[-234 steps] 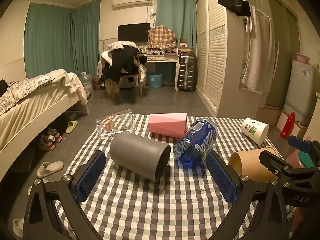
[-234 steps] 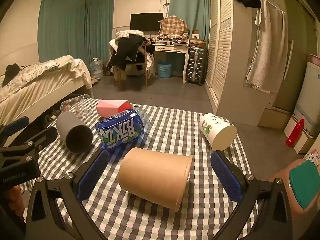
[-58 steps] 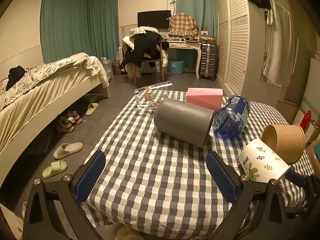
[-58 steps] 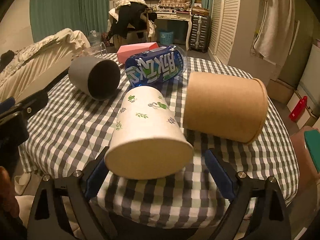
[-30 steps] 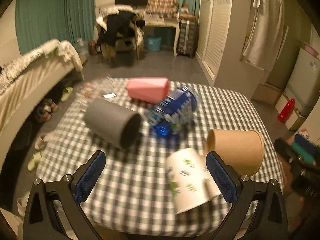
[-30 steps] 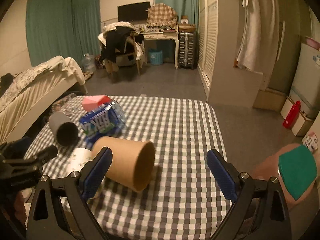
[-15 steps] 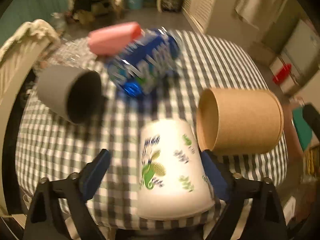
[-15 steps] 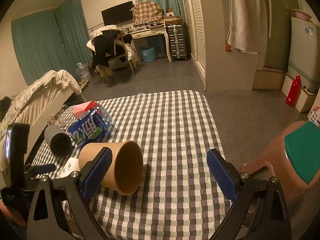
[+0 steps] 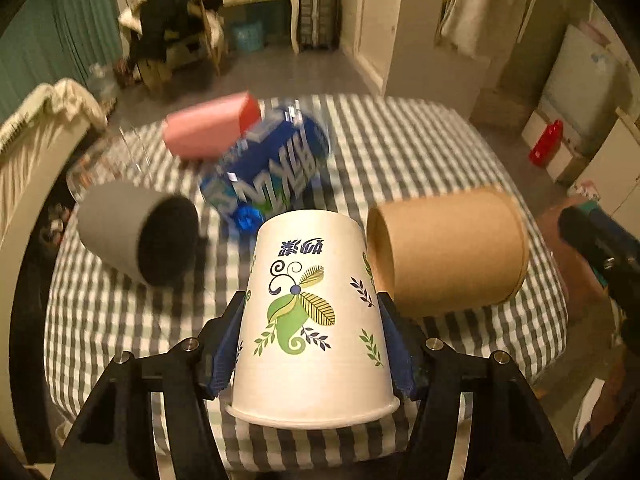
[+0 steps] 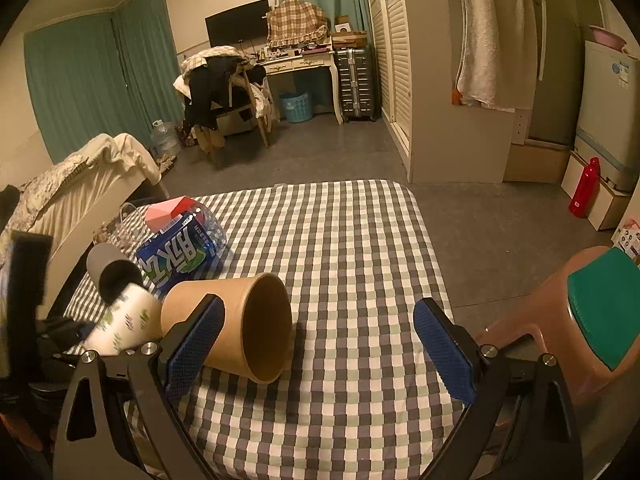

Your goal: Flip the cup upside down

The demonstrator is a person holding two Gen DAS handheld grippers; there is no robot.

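My left gripper (image 9: 312, 340) is shut on the white paper cup (image 9: 310, 320) with green leaf print. The cup's rim points toward the camera and its base away, and it sits above the near edge of the checked table (image 9: 400, 152). The same cup (image 10: 124, 322) shows blurred at the left of the right wrist view. My right gripper (image 10: 316, 344) is open and empty above the near part of the table (image 10: 352, 240). A brown paper cup (image 10: 236, 324) lies on its side beside its left finger.
On the table lie a grey cup (image 9: 136, 232) on its side, a blue-labelled bottle (image 9: 272, 172), a pink box (image 9: 208, 126) and the brown cup (image 9: 448, 252). A bed (image 10: 80, 184) stands left and a pink stool (image 10: 580, 312) right.
My left gripper has closed in on the white cup and shut on it, lifting it with its rim toward the camera. My right gripper has drawn back to the right, open.
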